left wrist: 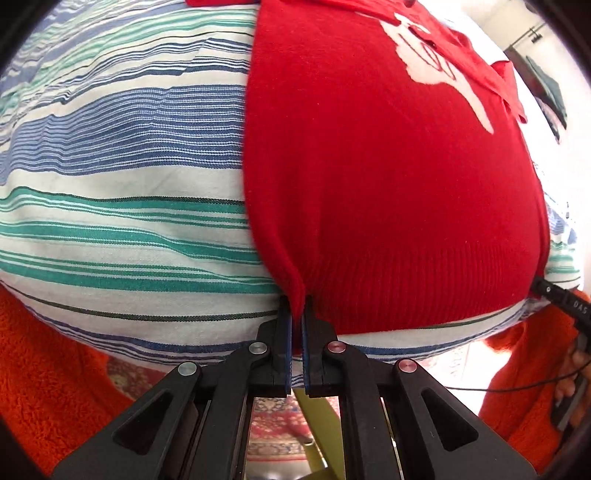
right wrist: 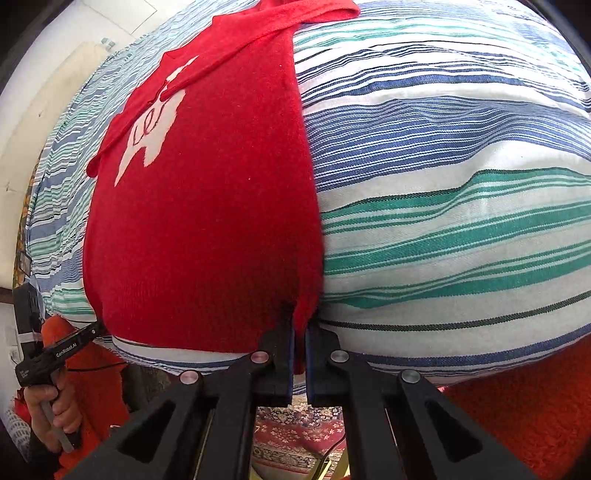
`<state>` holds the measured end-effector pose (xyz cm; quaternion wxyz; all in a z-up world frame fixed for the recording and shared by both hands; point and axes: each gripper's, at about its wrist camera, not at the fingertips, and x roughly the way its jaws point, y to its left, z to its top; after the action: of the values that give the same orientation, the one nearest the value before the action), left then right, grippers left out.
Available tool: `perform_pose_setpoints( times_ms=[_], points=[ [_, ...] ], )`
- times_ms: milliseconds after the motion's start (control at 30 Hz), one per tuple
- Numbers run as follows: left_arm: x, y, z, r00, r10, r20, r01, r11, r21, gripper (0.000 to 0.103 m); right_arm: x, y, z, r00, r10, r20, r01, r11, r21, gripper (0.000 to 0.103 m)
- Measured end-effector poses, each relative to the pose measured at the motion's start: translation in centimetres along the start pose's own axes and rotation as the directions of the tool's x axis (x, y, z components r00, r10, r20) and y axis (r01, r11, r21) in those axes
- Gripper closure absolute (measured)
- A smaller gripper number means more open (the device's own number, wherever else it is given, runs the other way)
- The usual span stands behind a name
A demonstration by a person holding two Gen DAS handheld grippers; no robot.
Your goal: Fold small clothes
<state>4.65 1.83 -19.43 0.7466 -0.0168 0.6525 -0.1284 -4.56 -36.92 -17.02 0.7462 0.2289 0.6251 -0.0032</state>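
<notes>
Striped cloth [left wrist: 122, 177] in blue, green and white covered the padded surface under the work, with a patterned red rug [right wrist: 295, 432] showing on the floor below its near edge.

Nearest the left wrist camera, the left hand-held gripper [left wrist: 296, 314] had its jaws drawn almost together, pinching the lower left corner of the red knit sweater [left wrist: 388, 184]; a thin fold of the ribbed hem rose from between the blue-lined fingers [left wrist: 288, 354]. From the other side, the right hand-held gripper [right wrist: 300, 328] was likewise clamped on the sweater's [right wrist: 207, 221] lower right corner, its jaws nearly closed around the hem.

Both corners sat at the near edge of the surface, close to where the striped cloth [right wrist: 461, 184] curved down. Beyond them, the sweater lay flat and ran away from the cameras, its white motif [left wrist: 436, 62] further up and a sleeve [right wrist: 280, 22] folded across the chest at the far end. Bare striped cloth spread wide to the outer side of each gripper.

In the right wrist view, the person's left hand [right wrist: 51, 413] gripped its tool's handle low at the left, wrapped in an orange fleece sleeve [right wrist: 92, 369]. Orange fleece [left wrist: 55, 369] also filled the lower corners of the left wrist view.
</notes>
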Motion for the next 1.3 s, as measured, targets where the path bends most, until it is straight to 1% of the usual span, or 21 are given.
perform_pose_setpoints(
  times_ms=[167, 333, 400, 433, 467, 500, 533, 633, 700, 767, 833, 867, 933, 967, 1000, 1033, 1067, 1133, 1167, 1233, 1300],
  points=[
    [0.0, -1.9, -0.5, 0.996, 0.088, 0.035, -0.090, 0.993, 0.072, 0.097, -0.2, 0.8, -0.2, 0.999, -0.050, 0.009, 0.050, 0.998, -0.042, 0.101],
    [-0.6, -4.0, -1.5, 0.980, 0.179, 0.083, -0.191, 0.967, 0.169, 0.091, -0.8, 1.6, -0.4, 0.996, -0.085, 0.021, 0.086, 0.993, -0.077, 0.098],
    [-1.0, -4.3, -1.9, 0.971, 0.224, 0.088, -0.236, 0.953, 0.188, 0.067, -1.3, 1.2, -0.5, 0.998, -0.061, 0.003, 0.061, 0.997, -0.056, 0.091],
    [-1.3, -4.3, -2.0, 0.958, 0.276, 0.084, -0.287, 0.939, 0.191, 0.029, -1.4, 1.2, -0.6, 0.999, -0.050, -0.010, 0.050, 0.998, -0.043, 0.078],
    [-1.4, -4.2, -2.2, 0.944, 0.324, 0.068, -0.331, 0.924, 0.191, 0.002, -1.8, 0.8, -0.8, 0.999, -0.039, -0.028, 0.038, 0.999, -0.024, 0.067],
    [-1.6, -3.8, -2.5, 0.937, 0.347, 0.044, -0.349, 0.917, 0.193, 0.004, -2.3, 0.3, -1.0, 0.998, -0.034, -0.044, 0.034, 0.999, -0.004, 0.043],
    [-2.1, -3.3, -2.9, 0.942, 0.335, 0.032, -0.334, 0.923, 0.193, 0.010, -2.9, -0.1, -1.3, 0.998, -0.038, -0.051, 0.038, 0.999, 0.007, 0.032],
    [-5.3, -1.0, -3.3, 0.964, 0.263, 0.044, -0.267, 0.959, 0.101, 0.014, -5.9, -1.7, -1.7, 0.996, -0.079, -0.043, 0.080, 0.997, 0.005, 0.032],
    [-7.6, 0.4, -2.8, 0.964, 0.239, 0.115, -0.243, 0.970, 0.025, 0.013, -8.9, -2.2, -1.0, 0.979, -0.204, 0.016, 0.205, 0.977, -0.053, 0.032],
    [-9.7, 2.2, -1.2, 0.949, 0.244, 0.199, -0.235, 0.970, -0.068, 0.010, -12.1, -1.1, 1.0, 0.921, -0.366, 0.133, 0.383, 0.912, -0.145, 0.032],
    [-10.8, 4.3, 1.0, 0.921, 0.255, 0.293, -0.210, 0.961, -0.179, 0.010, -14.6, 1.6, 3.8, 0.875, -0.407, 0.262, 0.468, 0.849, -0.246, 0.032],
    [-10.7, 5.0, 1.9, 0.906, 0.262, 0.333, -0.194, 0.955, -0.224, 0.010, -15.2, 3.3, 5.1, 0.868, -0.392, 0.305, 0.478, 0.826, -0.299, 0.032],
    [-9.8, 7.2, 2.5, 0.870, 0.308, 0.385, -0.196, 0.933, -0.303, 0.010, -15.2, 7.6, 7.9, 0.871, -0.310, 0.381, 0.463, 0.778, -0.424, 0.032],
    [-9.0, 7.9, 2.7, 0.858, 0.339, 0.387, -0.213, 0.919, -0.332, 0.010, -14.5, 9.7, 9.0, 0.877, -0.254, 0.408, 0.446, 0.748, -0.492, 0.032],
    [-8.5, 8.6, 2.6, 0.856, 0.352, 0.379, -0.225, 0.913, -0.340, 0.010, -13.2, 11.7, 10.1, 0.888, -0.201, 0.415, 0.422, 0.716, -0.556, 0.032],
    [-7.6, 9.1, 2.5, 0.863, 0.363, 0.352, -0.240, 0.907, -0.346, 0.012, -11.5, 13.6, 11.3, 0.902, -0.163, 0.400, 0.394, 0.688, -0.610, 0.032],
    [-6.9, 9.9, 2.5, 0.881, 0.359, 0.309, -0.242, 0.901, -0.359, 0.014, -9.4, 15.2, 12.4, 0.915, -0.145, 0.376, 0.373, 0.660, -0.652, 0.032],
    [-7.2, 11.0, 2.1, 0.902, 0.320, 0.289, -0.194, 0.901, -0.389, 0.014, -4.9, 17.6, 14.4, 0.932, -0.140, 0.335, 0.347, 0.618, -0.706, 0.033],
    [-7.4, 11.4, 2.0, 0.904, 0.309, 0.296, -0.174, 0.898, -0.404, 0.014, -2.5, 18.5, 15.1, 0.938, -0.148, 0.315, 0.338, 0.600, -0.725, 0.035],
    [-7.8, 11.6, 1.9, 0.898, 0.312, 0.309, -0.165, 0.891, -0.423, 0.014, 1.4, 19.3, 16.1, 0.943, -0.168, 0.287, 0.330, 0.577, -0.747, 0.049],
    [-7.6, 11.7, 2.2, 0.898, 0.314, 0.307, -0.164, 0.888, -0.429, 0.014, 5.0, 19.9, 17.0, 0.942, -0.201, 0.269, 0.336, 0.560, -0.757, 0.051]
  ],
)
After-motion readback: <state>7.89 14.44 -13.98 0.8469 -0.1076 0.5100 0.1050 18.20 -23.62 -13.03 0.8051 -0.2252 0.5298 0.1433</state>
